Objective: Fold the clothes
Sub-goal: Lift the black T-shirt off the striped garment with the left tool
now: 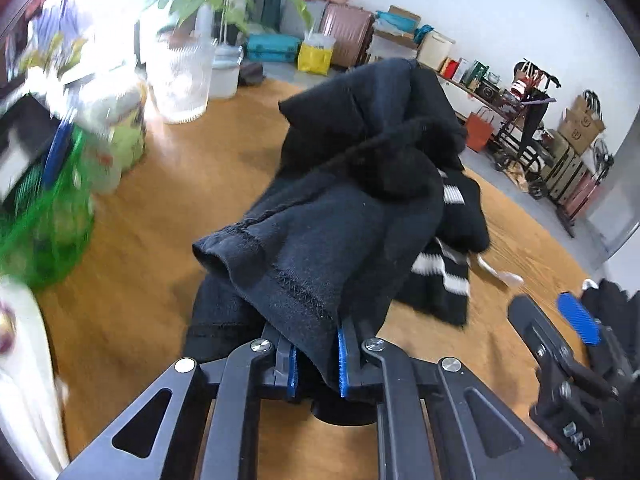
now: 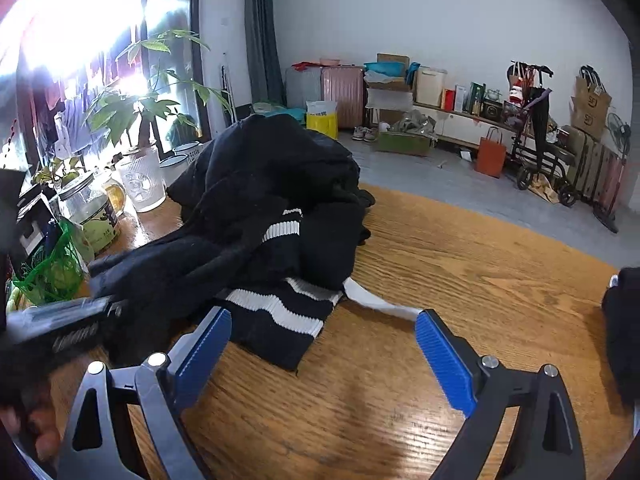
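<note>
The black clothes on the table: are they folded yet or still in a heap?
Still a heap. The black clothes lie bunched and crumpled on the table, striped cuff sticking out.

garments (image 2: 256, 216): 1 heap (uncountable) | tongs (image 2: 322, 354): 2 | glass jars (image 2: 140, 178): 2

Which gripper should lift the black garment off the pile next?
Left. The left gripper is already shut on the black garment's hem. The right gripper is open over bare table, touching no cloth.
</note>
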Demonstrator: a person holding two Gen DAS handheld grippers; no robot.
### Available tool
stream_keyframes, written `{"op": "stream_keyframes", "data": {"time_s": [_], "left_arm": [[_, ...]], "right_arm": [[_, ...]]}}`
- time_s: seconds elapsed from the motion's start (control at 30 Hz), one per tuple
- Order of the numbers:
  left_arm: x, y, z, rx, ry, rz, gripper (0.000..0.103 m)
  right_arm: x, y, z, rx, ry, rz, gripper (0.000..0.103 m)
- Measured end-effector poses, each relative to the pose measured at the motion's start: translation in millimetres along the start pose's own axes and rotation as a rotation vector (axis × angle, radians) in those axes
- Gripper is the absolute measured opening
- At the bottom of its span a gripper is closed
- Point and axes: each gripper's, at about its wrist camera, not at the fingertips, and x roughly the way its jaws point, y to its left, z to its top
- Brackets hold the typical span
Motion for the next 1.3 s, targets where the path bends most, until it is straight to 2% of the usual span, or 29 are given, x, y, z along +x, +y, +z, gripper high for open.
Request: {"op": "stream_keyframes", "data": {"time_s": [0.13,0.33,0.5,0.7,0.8,0.9,1.03,1.17,1.3], "left_arm": [[-24,3,-22,-0.006,0.027,-0.019,0.014],[-55,10,-62,-0.004,0.060,-0.024,0.014],[-91,-5,-94,0.056,0.078,-0.035,0.014],[-130,-37,-141,0.104,0.134,-0.136,0.014],[-157,-44,-151,0.092,0.131,-0.218,0.014],[-191,-48,-142,0.080,0.069,-0.278,0.014],[-248,-60,-104,0.113,-0.079,-0.288,0.014],[-292,-79,-74,0.146,-0.141,-0.331,0.014],[-311,-89,-69,0.157,-0.100,-0.417,0.014]], "right_arm": [[-10,-2,-10,0.042,0.035,0.040,0.095],[-39,2,-27,0.005,0.068,0.049,0.094],[-74,4,-39,-0.018,0.084,0.058,0.094],[-132,2,-57,-0.070,0.067,0.041,0.094],[-160,-7,-68,-0.081,0.066,0.037,0.094],[-182,-20,-79,-0.084,0.064,0.018,0.094],[-213,-44,-90,-0.068,0.047,-0.017,0.094],[-234,-64,-101,-0.049,0.040,-0.035,0.094],[-250,-69,-108,-0.072,0.027,-0.047,0.094]]}}
